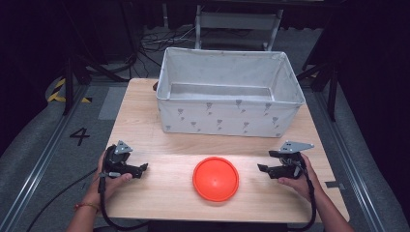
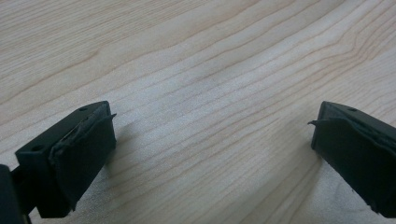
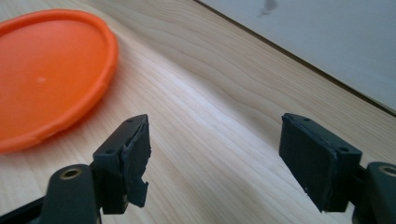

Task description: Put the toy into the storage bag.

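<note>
The orange plate lies flat on the bench, in front of the white bin. The left claw and right claw wait beside the plate, both wide and empty, maybe ready to grab it.

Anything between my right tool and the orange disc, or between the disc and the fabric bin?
Nothing visible. Bare table lies between the open right tool and the orange disc, and between the disc and the fabric bin behind it.

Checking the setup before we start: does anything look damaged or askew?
The right gripper has a torn, ragged pad on one jaw. Otherwise, the orange disc lies flat and the bin stands upright.
</note>
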A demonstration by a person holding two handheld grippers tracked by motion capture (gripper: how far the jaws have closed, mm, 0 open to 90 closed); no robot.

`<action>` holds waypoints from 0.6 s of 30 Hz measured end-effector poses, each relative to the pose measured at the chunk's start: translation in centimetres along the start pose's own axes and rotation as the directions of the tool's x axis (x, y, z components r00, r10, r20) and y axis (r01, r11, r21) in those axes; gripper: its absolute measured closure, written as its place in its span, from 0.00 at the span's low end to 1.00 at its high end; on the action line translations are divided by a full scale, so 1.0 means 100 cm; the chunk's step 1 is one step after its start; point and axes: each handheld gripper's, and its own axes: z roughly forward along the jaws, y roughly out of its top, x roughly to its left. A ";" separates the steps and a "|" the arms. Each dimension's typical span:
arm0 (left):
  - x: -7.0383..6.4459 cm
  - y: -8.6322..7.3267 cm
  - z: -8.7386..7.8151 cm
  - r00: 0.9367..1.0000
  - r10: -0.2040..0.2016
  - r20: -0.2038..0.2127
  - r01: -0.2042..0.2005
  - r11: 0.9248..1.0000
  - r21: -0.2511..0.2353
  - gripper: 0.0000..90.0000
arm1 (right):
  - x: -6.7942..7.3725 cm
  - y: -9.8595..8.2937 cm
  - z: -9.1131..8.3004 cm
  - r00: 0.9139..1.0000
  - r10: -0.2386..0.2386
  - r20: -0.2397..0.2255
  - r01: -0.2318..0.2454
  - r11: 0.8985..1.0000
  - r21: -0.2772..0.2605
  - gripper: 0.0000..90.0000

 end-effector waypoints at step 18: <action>0.000 0.000 0.000 1.000 -0.003 0.003 0.003 1.000 0.000 0.00 | 0.054 0.026 0.024 0.987 -0.105 -0.118 0.105 0.994 -0.010 0.30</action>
